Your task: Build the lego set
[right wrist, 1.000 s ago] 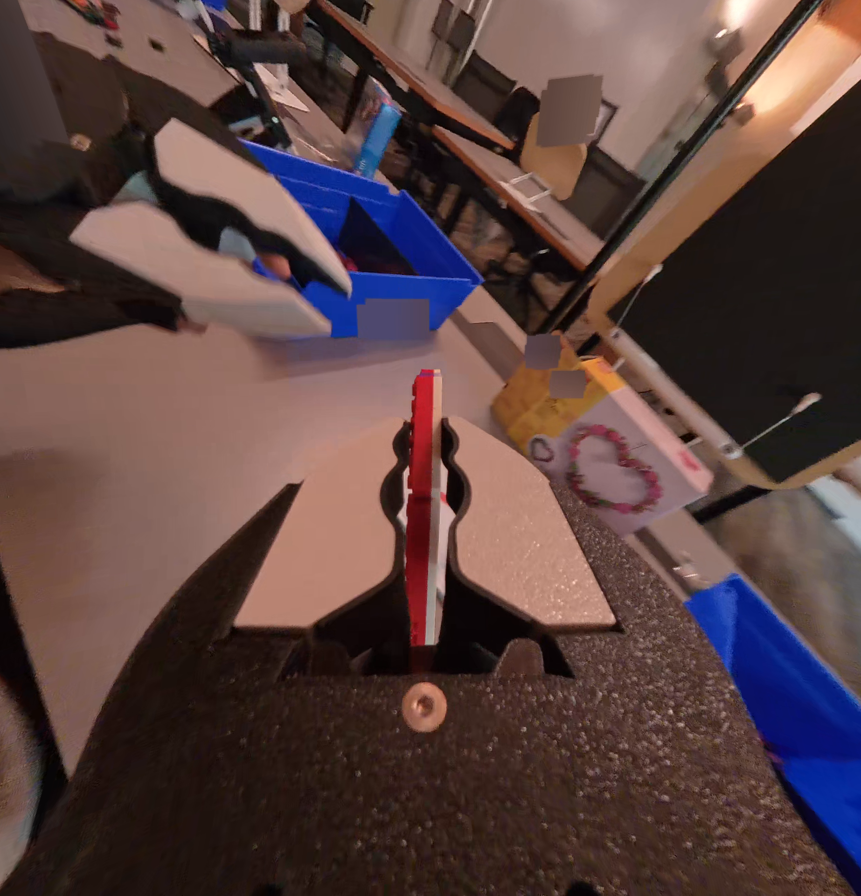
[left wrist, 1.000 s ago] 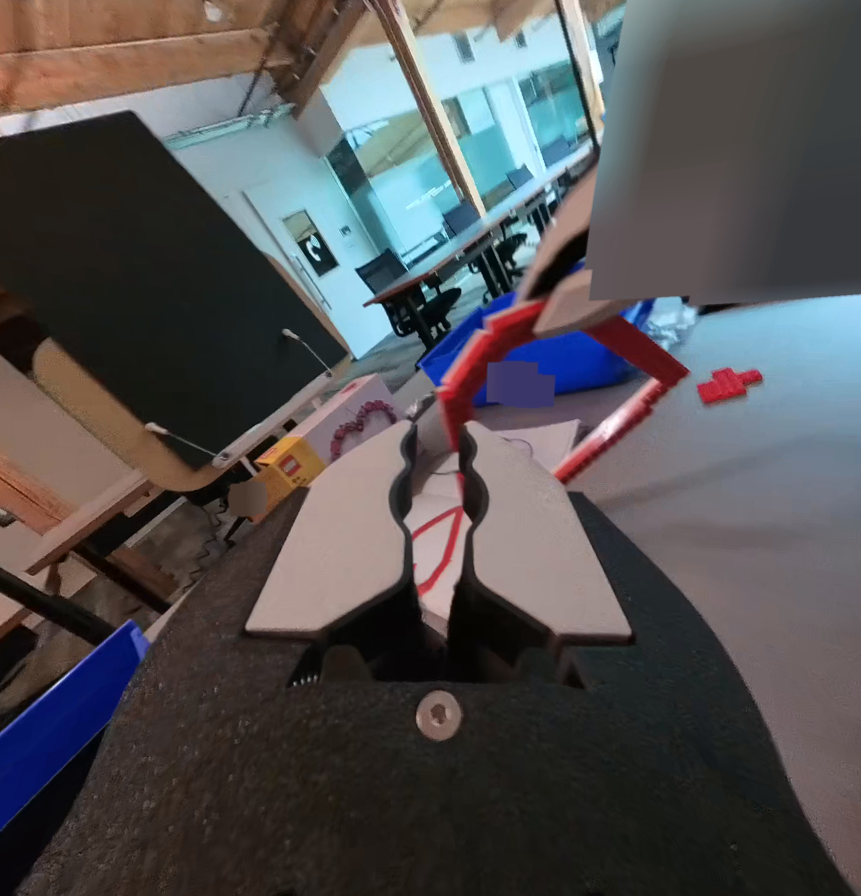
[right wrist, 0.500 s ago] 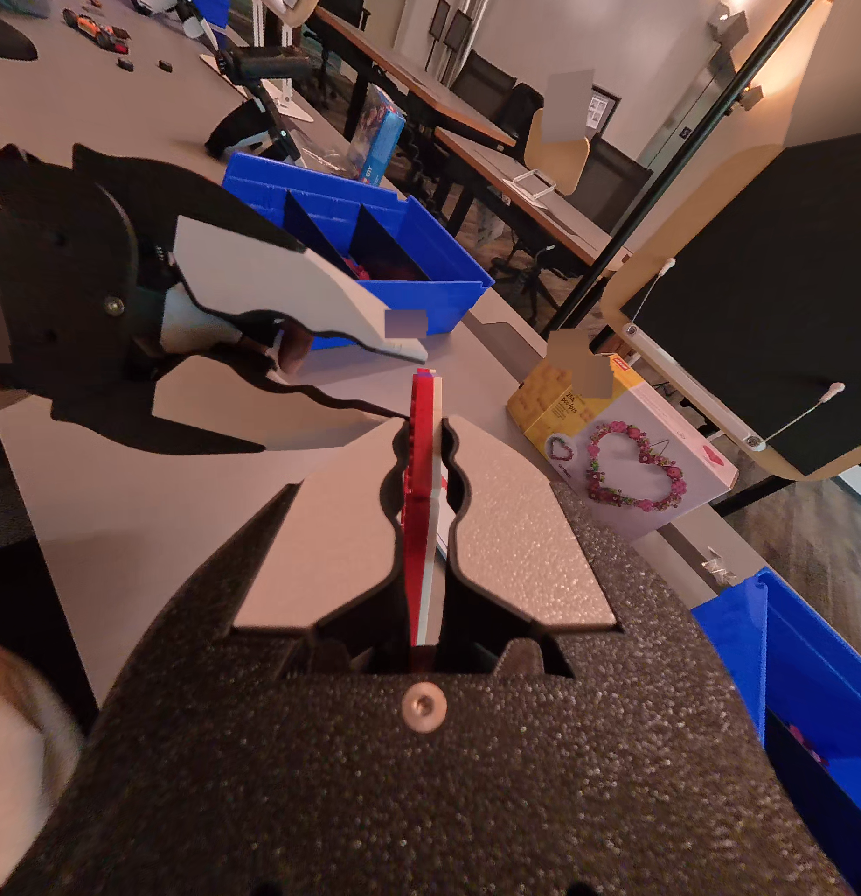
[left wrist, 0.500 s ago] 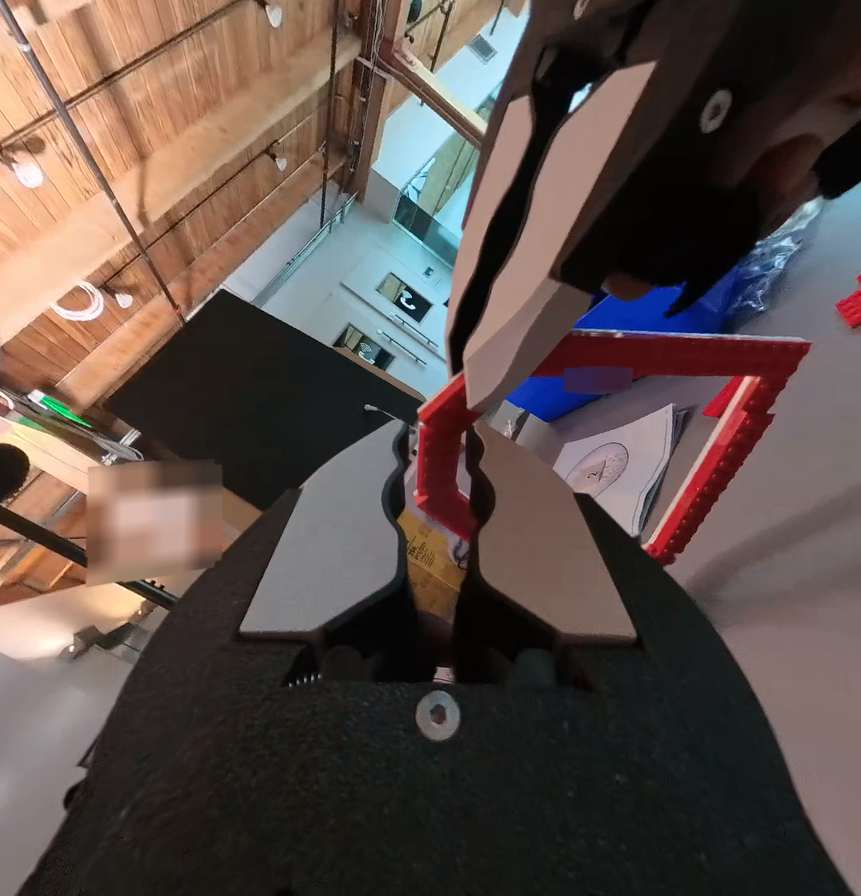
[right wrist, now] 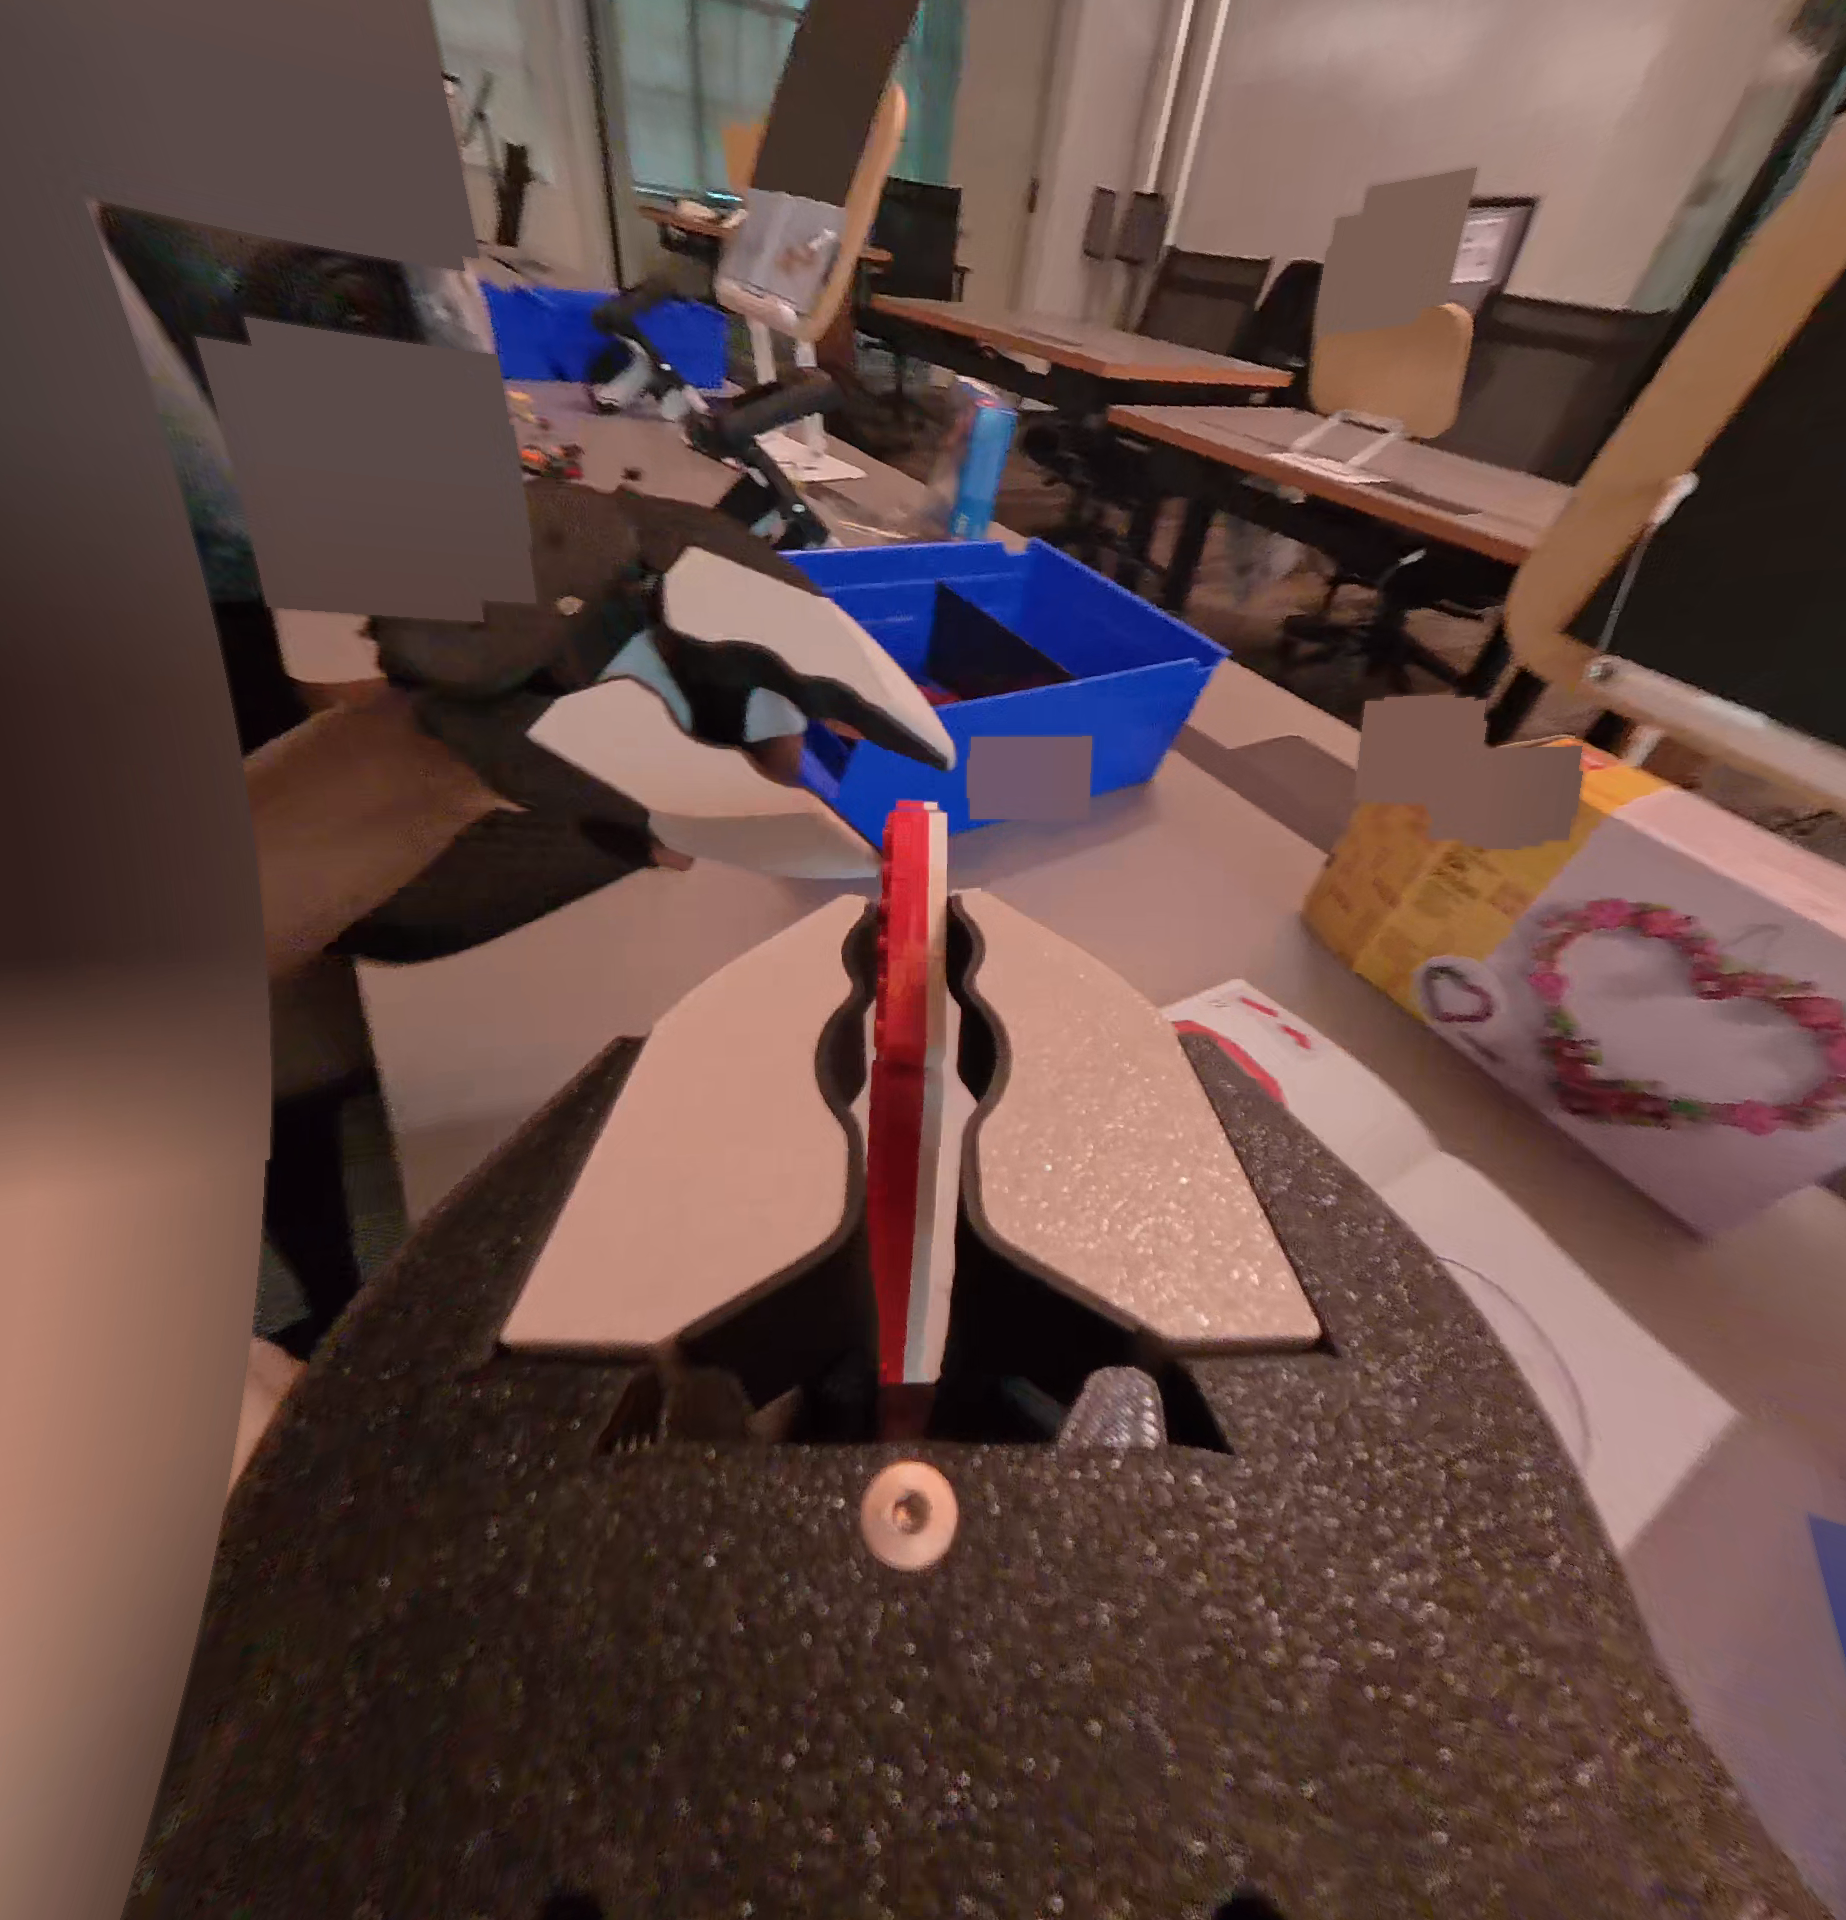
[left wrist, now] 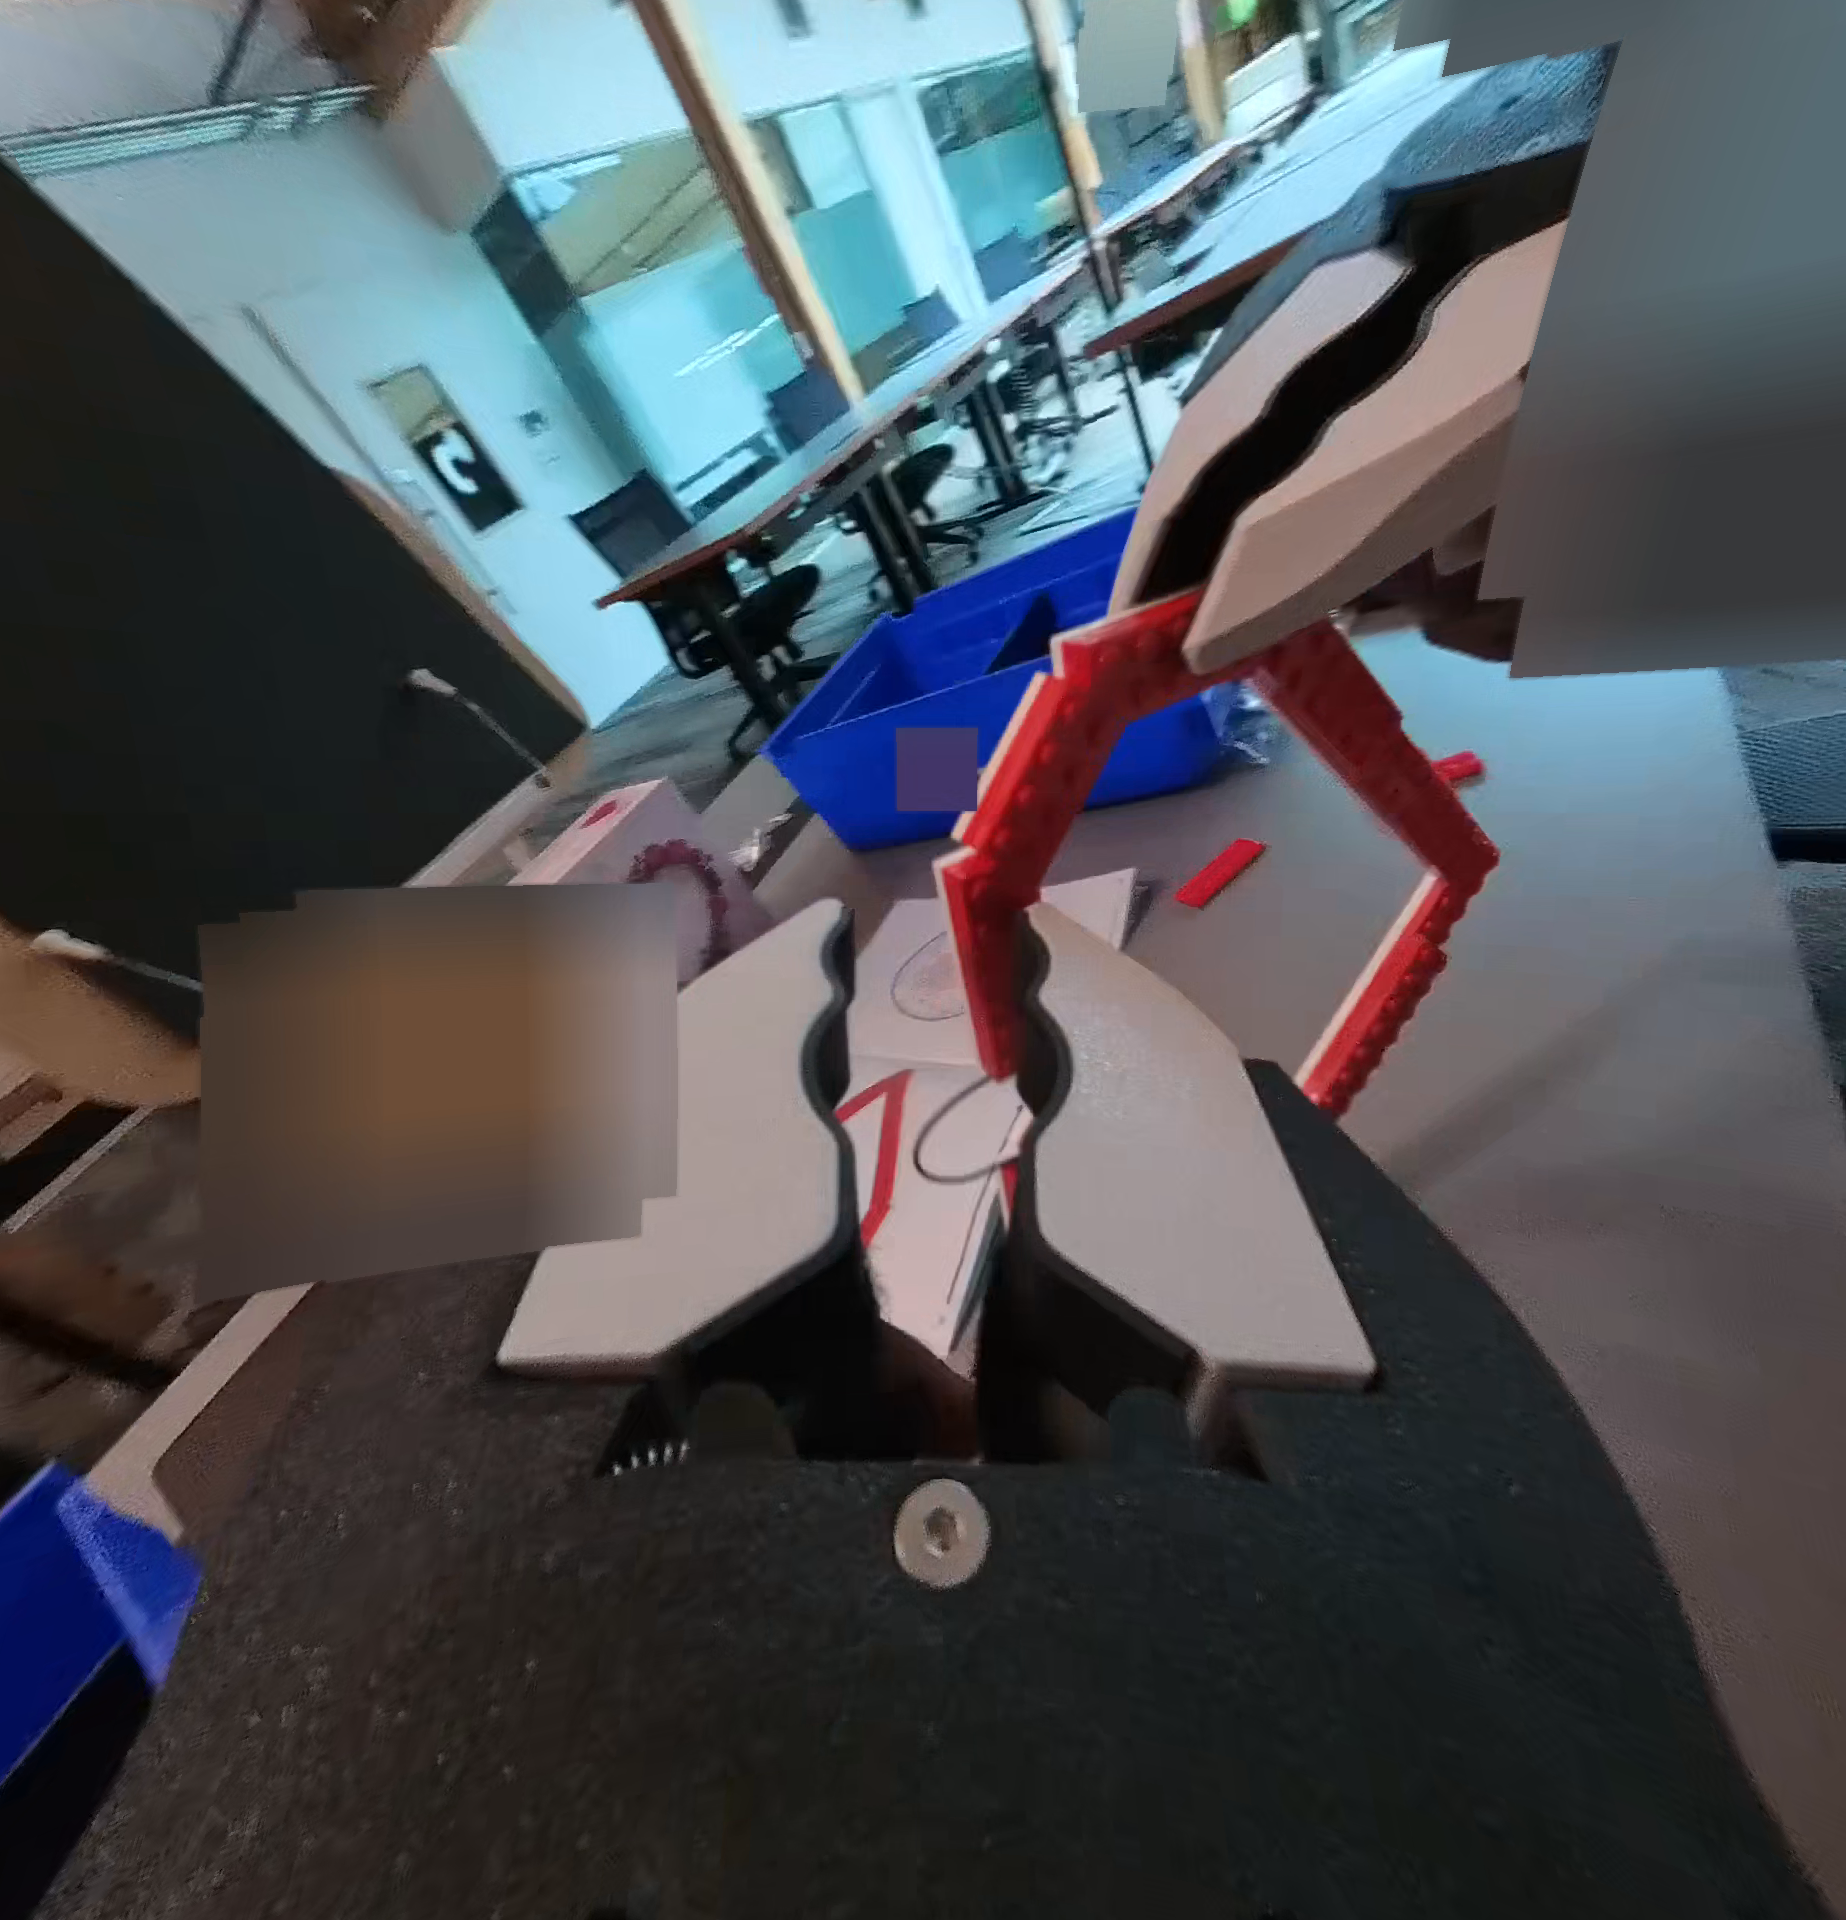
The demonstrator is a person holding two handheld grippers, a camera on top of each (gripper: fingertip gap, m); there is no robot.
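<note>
the left gripper (left wrist: 934, 1023) stands open, one finger just touching the near end of the red lego frame (left wrist: 1033, 800), with the instruction booklet (left wrist: 929, 1174) below. half a second ago the frame lay flatter; now it hangs upright over the table (left wrist: 1584, 1091), so i judge it is being turned for the next piece. the right gripper (right wrist: 911, 977) is clamped on the frame's top, seen only edge-on there. the left view alone shows the whole loop and a loose red plate (left wrist: 1220, 871) before the far blue bin (left wrist: 867, 748).
</note>
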